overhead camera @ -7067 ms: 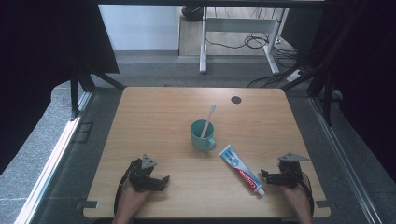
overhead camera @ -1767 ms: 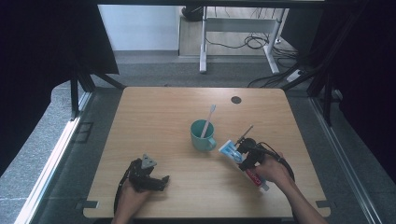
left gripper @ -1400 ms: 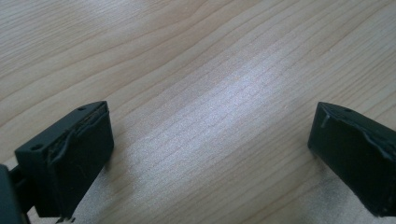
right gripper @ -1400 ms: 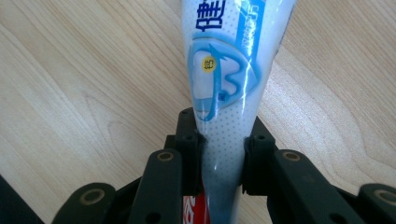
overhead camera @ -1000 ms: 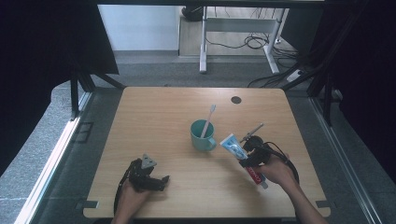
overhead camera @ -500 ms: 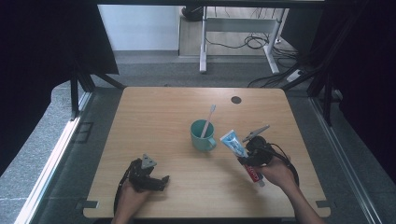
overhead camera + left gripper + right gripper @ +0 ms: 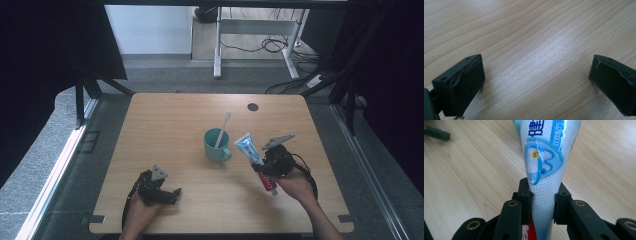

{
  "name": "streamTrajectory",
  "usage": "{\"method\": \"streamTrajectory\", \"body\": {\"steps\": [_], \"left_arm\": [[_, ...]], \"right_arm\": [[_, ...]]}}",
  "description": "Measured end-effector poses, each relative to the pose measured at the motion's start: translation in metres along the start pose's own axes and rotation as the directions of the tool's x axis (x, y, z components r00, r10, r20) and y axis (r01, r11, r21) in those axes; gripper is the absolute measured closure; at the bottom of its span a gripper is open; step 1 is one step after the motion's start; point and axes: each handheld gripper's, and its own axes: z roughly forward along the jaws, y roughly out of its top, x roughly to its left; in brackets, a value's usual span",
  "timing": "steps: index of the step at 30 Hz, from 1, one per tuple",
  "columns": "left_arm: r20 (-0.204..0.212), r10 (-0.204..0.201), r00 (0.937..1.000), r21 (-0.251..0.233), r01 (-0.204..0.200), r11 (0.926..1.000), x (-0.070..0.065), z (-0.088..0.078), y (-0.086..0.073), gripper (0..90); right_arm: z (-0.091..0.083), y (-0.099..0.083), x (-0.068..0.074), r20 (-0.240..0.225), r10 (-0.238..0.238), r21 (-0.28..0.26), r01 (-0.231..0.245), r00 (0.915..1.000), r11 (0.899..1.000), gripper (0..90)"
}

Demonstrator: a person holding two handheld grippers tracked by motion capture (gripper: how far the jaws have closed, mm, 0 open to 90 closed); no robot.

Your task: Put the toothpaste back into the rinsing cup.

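Right tongs (image 7: 541, 206) pinch a toothpaste tube (image 7: 546, 157) (Chinese lettering "双效配方"); left tongs (image 7: 536, 82) spread.

Lab recording booth, black curtains (image 7: 55, 45), desk frame (image 7: 250, 30), floor cables (image 7: 280, 45)

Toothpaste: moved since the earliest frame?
Yes. The toothpaste lay flat right of the mug; now the right gripper holds it tilted up, its flat end nearer the mug.

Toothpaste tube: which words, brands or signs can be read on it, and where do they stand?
"健": large blue character at the top of the toothpaste tube, cut off by the frame.
"双效配方": small white characters beside it, partly blurred.
Yellow dot on the tooth picture: one character, too small to read.
Red band at the lower end: unreadable.
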Motion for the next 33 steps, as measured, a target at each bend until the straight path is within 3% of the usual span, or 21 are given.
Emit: {"method": "streamTrajectory", "body": {"steps": [11,16,33], "left_arm": [[0.0,0.0,1.0,0.0,0.0,1.0,0.0,0.0,0.0,0.1],[0.0,0.001,1.0,0.001,-0.001,1.0,0.0,0.0,0.0,0.1],[0.0,0.001,1.0,0.001,-0.001,1.0,0.0,0.0,0.0,0.1]], "right_arm": [[-0.002,0.007,0.001,0.0,0.0,-0.07,0.0,1.0,0.998,72.5],[-0.003,0.011,0.0,-0.004,0.002,-0.116,-0.003,1.0,0.993,72.4],[-0.004,0.023,-0.002,-0.003,0.003,-0.199,-0.003,1.0,0.98,72.3]]}}
